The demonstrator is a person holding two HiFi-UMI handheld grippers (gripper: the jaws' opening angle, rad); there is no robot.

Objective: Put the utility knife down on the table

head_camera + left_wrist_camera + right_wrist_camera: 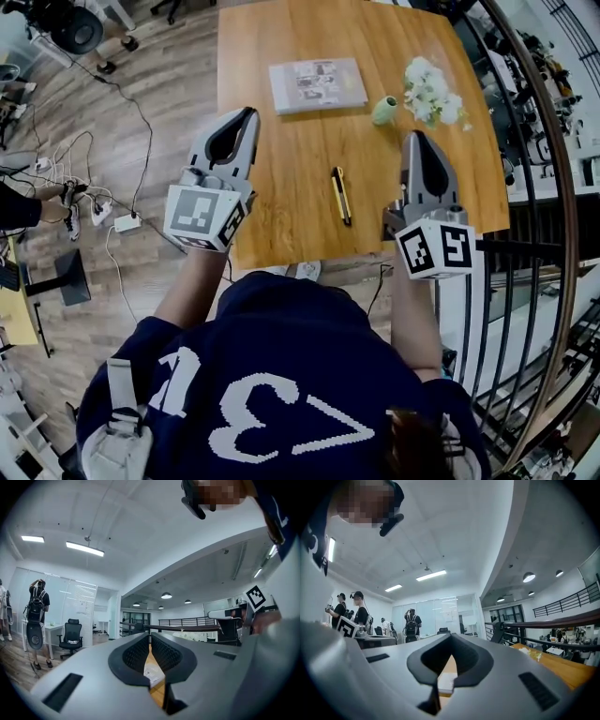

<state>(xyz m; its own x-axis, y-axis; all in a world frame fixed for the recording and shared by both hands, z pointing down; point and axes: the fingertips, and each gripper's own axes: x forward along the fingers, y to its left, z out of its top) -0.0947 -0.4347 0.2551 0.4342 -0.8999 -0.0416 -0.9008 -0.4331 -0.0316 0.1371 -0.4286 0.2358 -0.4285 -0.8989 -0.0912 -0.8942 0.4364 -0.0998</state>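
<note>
Right tongs [418, 137] empty; knife [340, 195] on table [281, 159]

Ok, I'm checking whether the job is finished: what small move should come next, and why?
Probably none, beyond keeping both clear. The utility knife already lies flat on the table, apart from the left hand-held gripper and the right hand-held gripper, and both have their jaws closed on nothing.

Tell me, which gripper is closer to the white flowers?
Right. The right gripper hangs just short of the white flowers; the left gripper is well off to their left, over the table's left edge.
</note>
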